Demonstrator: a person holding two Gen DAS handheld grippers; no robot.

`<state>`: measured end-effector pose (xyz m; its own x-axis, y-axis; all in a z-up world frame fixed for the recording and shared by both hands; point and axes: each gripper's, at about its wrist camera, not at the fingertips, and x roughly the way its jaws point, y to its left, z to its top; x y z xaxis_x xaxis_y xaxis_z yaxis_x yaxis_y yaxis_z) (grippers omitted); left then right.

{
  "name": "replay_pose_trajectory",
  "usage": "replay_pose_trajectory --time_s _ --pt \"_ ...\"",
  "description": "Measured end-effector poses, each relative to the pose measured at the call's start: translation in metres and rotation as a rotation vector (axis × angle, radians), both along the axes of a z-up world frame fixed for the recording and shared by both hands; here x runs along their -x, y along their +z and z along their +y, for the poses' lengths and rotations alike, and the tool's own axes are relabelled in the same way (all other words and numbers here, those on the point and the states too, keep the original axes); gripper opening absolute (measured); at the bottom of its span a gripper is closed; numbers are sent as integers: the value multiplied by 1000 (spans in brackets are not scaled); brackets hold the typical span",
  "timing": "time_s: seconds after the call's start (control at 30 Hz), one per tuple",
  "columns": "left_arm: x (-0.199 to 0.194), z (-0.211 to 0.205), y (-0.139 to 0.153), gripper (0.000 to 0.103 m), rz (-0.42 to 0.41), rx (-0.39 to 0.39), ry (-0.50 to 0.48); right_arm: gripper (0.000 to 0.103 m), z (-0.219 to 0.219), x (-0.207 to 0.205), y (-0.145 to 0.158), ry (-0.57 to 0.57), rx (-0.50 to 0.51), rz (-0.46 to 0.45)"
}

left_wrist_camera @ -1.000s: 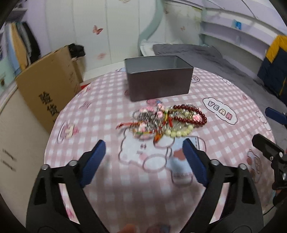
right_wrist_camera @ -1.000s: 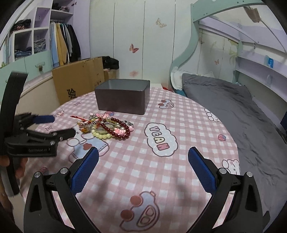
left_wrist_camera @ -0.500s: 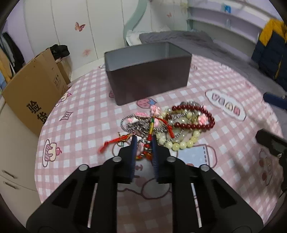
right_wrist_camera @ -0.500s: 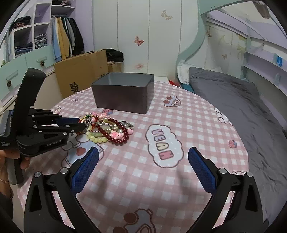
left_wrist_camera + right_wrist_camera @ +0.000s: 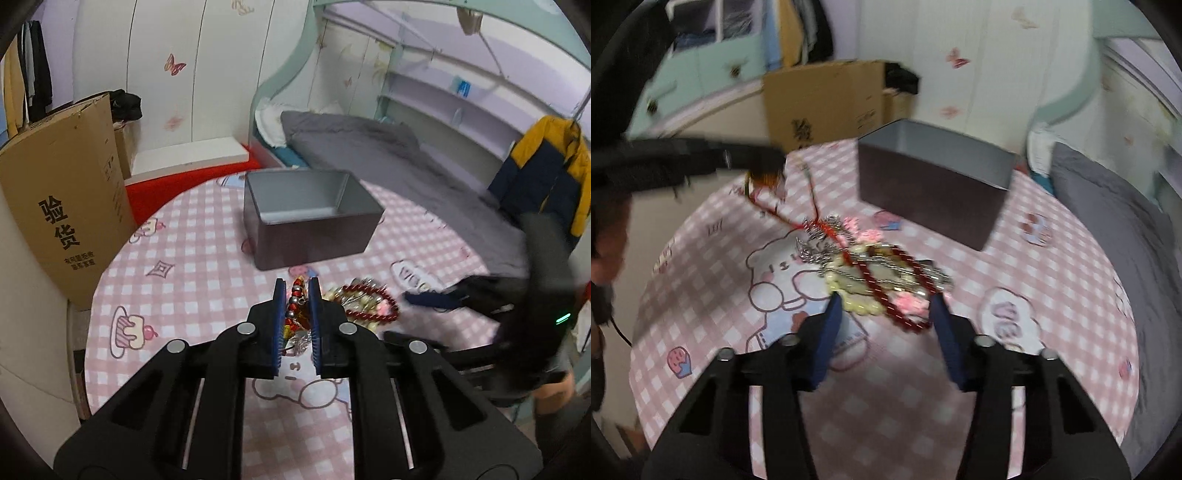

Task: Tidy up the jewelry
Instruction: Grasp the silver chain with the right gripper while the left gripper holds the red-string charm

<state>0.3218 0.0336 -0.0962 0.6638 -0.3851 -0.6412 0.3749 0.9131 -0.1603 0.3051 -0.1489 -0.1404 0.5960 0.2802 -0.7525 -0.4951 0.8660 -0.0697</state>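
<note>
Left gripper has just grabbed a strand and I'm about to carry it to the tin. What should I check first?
1. Left gripper shut on the red beaded strand: ok.
2. Strand free of the jewelry pile: not ok; red cord still trails from the raised gripper down into the pile.
3. Gray tin open and upright: ok.
4. Tin inside has room: ok, the part seen is bare.
5. Right gripper pinning the pile: not ok; its jaws have just been closing, straddle the pile's near edge, pads not pressing.
6. Other pieces snagged on the strand: cannot tell, the right wrist view is blurred.
</note>
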Motion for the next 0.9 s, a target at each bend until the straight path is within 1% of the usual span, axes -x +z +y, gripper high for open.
replay_pose_trajectory --time_s 0.1,0.2,0.3,0.33,0.43,0.47,0.57,0.63,0.67,0.7,0.8,0.9 --pt "7 6 13 12 -22 29 -16 31 4 -5 0 14 -2 6" --pt "14 10 26 10 -46 46 -35 31 4 -4 9 29 -76 4" --pt "18 13 34 10 -61 55 -38 31 7 -5 14 52 -116 9" --pt "19 14 37 10 -67 63 -43 31 11 -5 14 62 -113 11" --pt "24 14 42 10 -87 41 -38 31 23 -6 10 92 -82 20" --pt "24 14 41 10 -84 35 -41 31 25 -6 8 92 -74 27" --pt "25 12 28 12 -43 12 -54 31 19 -4 8 67 -68 26" --pt "23 8 12 34 -6 -18 -54 32 11 -1 9 45 -72 24" --pt "23 7 5 65 6 -27 -51 32 6 1 9 27 -69 22" --pt "25 6 -1 70 5 -32 -44 34 2 3 9 14 -72 25" --pt "30 -8 -21 70 18 -78 -91 35 -10 6 7 -19 -80 30" --pt "36 -29 -39 70 28 -152 -146 37 -20 10 5 -45 -90 34"
